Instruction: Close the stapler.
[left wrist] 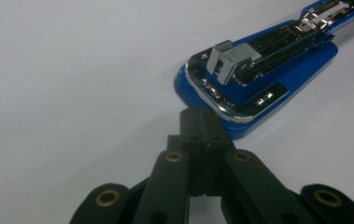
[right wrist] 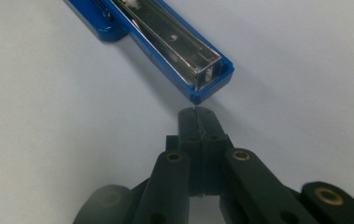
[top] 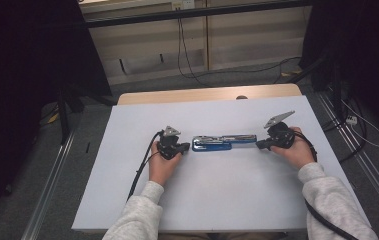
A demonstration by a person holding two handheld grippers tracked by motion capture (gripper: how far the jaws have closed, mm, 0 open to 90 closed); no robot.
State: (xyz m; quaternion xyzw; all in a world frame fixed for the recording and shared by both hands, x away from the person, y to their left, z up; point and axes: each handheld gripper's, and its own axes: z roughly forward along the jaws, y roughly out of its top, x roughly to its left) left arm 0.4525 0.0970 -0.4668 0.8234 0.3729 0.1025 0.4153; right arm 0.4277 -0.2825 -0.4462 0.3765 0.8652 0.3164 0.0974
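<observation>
A blue and chrome stapler (top: 223,142) lies unfolded flat in the middle of the white table top (top: 217,200), its long axis running left to right. My left gripper (top: 186,147) is shut with nothing in it, its tips right at the stapler's left end. In the left gripper view the blue base with its chrome magazine (left wrist: 258,79) lies just beyond the closed tips (left wrist: 199,115). My right gripper (top: 260,145) is shut and holds nothing, and points at the right end. In the right gripper view the open metal channel (right wrist: 174,46) ends just past the tips (right wrist: 196,112).
The white top lies on a wooden table whose far edge (top: 207,94) shows behind it. Black cables (top: 142,165) trail from both grippers toward the person. Dark stands and floor cables (top: 357,125) flank the table.
</observation>
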